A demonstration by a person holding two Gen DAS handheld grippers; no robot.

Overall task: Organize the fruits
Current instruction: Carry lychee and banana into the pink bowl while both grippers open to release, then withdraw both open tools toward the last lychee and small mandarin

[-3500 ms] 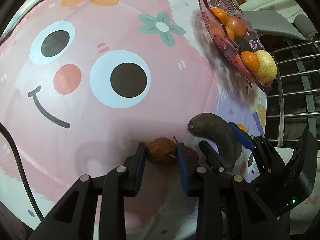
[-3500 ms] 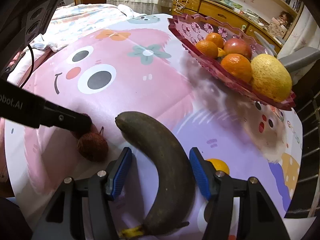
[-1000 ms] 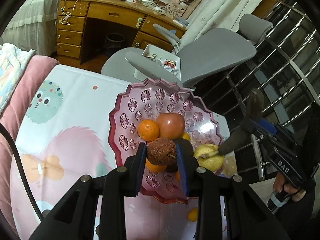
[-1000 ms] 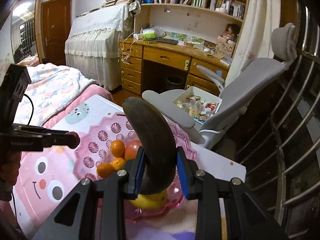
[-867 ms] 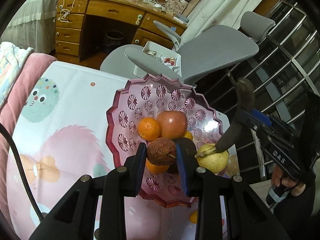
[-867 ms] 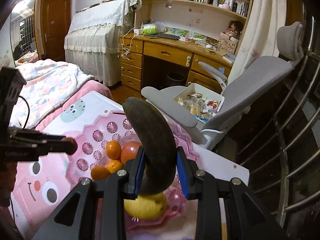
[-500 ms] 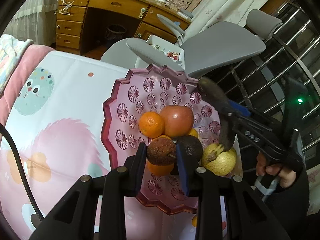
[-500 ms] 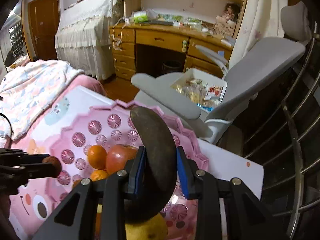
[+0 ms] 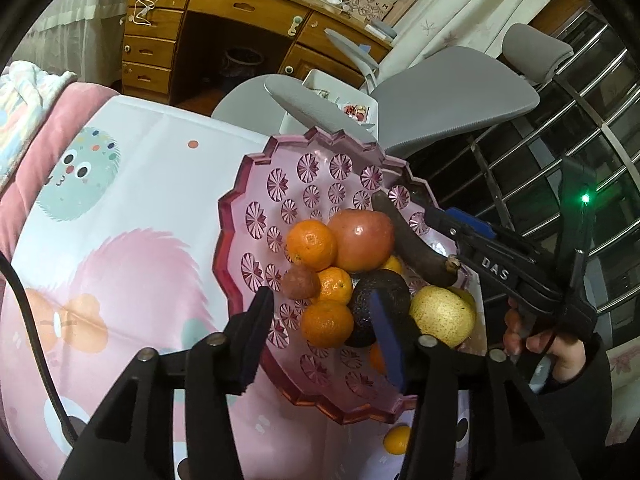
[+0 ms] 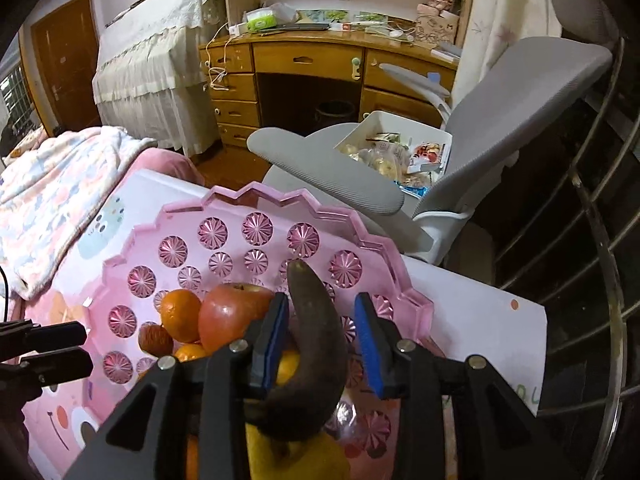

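Blackened banana (image 10: 316,344) lies in the pink fruit tray (image 10: 224,200) on the pile beside the apple (image 10: 234,314), long axis running away between the right gripper (image 10: 320,340)'s opening, non-pressing pads. Left gripper (image 9: 320,334), also opening, holds nothing; the brown lychee-like fruit (image 9: 300,282) rests just beyond.

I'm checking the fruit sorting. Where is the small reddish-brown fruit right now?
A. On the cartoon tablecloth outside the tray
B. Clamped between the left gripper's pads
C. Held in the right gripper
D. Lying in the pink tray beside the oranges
D: the small reddish-brown fruit lies in the pink tray against the oranges, clear of the opening left gripper.
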